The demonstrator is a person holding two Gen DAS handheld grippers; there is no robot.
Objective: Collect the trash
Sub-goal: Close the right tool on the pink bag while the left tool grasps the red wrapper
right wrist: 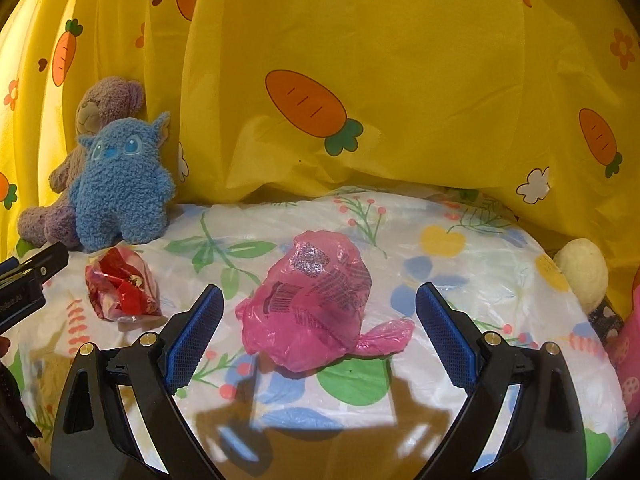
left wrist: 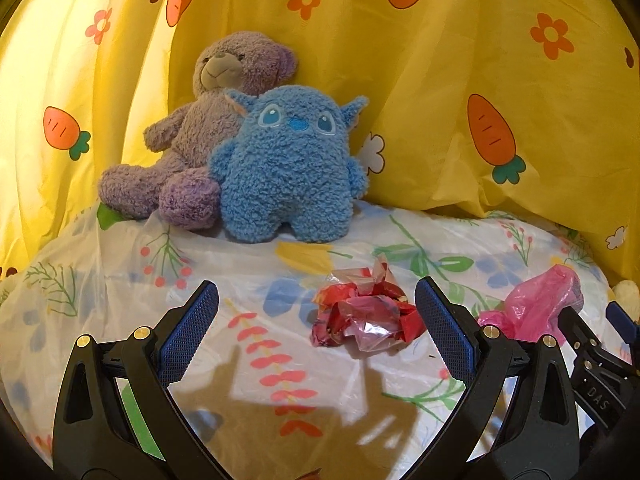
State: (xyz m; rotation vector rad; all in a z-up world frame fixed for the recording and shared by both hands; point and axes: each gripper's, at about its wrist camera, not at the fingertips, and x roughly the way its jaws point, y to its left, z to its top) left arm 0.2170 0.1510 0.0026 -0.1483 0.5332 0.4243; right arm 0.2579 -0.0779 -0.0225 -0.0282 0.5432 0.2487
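A crumpled red wrapper (left wrist: 366,312) lies on the floral sheet (left wrist: 248,272), ahead of my open, empty left gripper (left wrist: 318,292) and nearer its right finger. It also shows at the left of the right wrist view (right wrist: 122,290). A crumpled pink plastic bag (right wrist: 316,304) lies on the sheet just ahead of my open, empty right gripper (right wrist: 320,292), between its fingers' line. The bag shows at the right of the left wrist view (left wrist: 536,304), beside the right gripper's body (left wrist: 592,344). The left gripper's tip shows at the left edge (right wrist: 28,276).
A purple teddy bear (left wrist: 200,132) and a blue plush toy (left wrist: 288,164) sit at the back left against a yellow carrot-print curtain (left wrist: 440,80). A cream round object (right wrist: 582,276) and a pink patterned item (right wrist: 630,352) lie at the sheet's right edge.
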